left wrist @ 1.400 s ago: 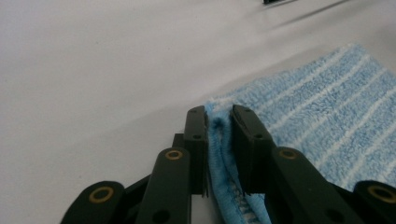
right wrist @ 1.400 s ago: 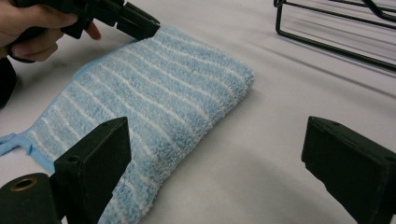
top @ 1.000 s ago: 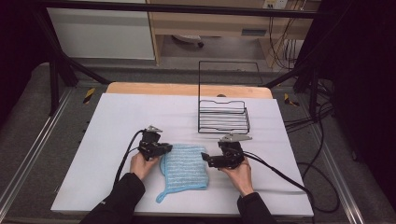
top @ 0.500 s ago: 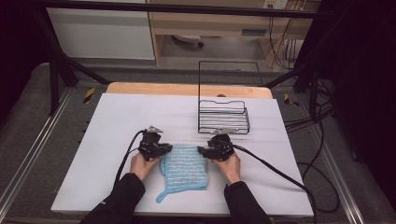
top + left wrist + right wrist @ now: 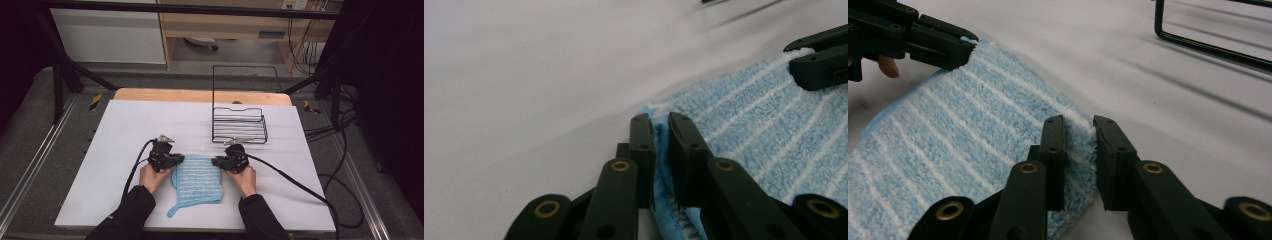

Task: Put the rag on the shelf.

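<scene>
Blue white-striped cloth point(image 5: 198, 178); black tongs point(image 5: 660, 125)

laboratory recording station: a white-covered table point(image 5: 125, 125) framed by black metal struts point(image 5: 60, 75), loose cables point(image 5: 345, 150) trailing over grey floor, hazard tape marks point(image 5: 95, 101), and plain cabinets point(image 5: 107, 35) behind.

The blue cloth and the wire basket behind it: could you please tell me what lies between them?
Nothing but bare white table lies between the blue cloth and the wire basket; the high view shows it, with the right tongs at the cloth's near corner.
</scene>
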Demonstrator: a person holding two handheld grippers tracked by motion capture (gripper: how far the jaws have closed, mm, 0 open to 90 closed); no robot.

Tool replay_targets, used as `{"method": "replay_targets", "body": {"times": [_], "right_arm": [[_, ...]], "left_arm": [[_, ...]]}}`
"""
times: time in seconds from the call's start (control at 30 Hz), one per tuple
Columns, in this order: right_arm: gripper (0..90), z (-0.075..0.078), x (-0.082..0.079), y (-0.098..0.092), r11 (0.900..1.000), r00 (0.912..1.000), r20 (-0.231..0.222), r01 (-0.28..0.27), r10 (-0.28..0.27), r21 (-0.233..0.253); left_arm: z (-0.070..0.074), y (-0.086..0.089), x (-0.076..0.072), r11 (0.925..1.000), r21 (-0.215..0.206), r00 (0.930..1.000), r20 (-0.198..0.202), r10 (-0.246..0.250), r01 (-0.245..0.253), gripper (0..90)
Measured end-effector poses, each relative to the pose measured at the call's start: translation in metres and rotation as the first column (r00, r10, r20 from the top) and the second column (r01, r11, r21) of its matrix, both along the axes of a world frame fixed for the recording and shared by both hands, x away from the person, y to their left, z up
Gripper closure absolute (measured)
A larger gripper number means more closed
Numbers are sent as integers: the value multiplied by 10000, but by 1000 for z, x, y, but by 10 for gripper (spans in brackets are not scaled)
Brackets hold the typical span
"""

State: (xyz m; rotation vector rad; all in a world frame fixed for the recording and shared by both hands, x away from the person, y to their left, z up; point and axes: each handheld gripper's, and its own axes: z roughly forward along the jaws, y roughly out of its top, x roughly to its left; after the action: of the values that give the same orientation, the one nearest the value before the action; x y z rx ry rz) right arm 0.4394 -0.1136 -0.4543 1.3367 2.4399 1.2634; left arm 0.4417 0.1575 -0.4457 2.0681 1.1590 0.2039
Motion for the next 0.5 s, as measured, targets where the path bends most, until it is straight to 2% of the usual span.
{"method": "replay_targets", "body": {"times": [0.27,0.5], "right_arm": [[825,4,-1,-1,9999,9999,98,-141,140,16],[828,13,-8,-3,9997,9991,394,-181,175,155]], "left_arm": [[2,2,-1,9998,-213,10000,-33,57,-58,827],[10,6,-7,9987,-505,9997,243,71,-59,830]]}}
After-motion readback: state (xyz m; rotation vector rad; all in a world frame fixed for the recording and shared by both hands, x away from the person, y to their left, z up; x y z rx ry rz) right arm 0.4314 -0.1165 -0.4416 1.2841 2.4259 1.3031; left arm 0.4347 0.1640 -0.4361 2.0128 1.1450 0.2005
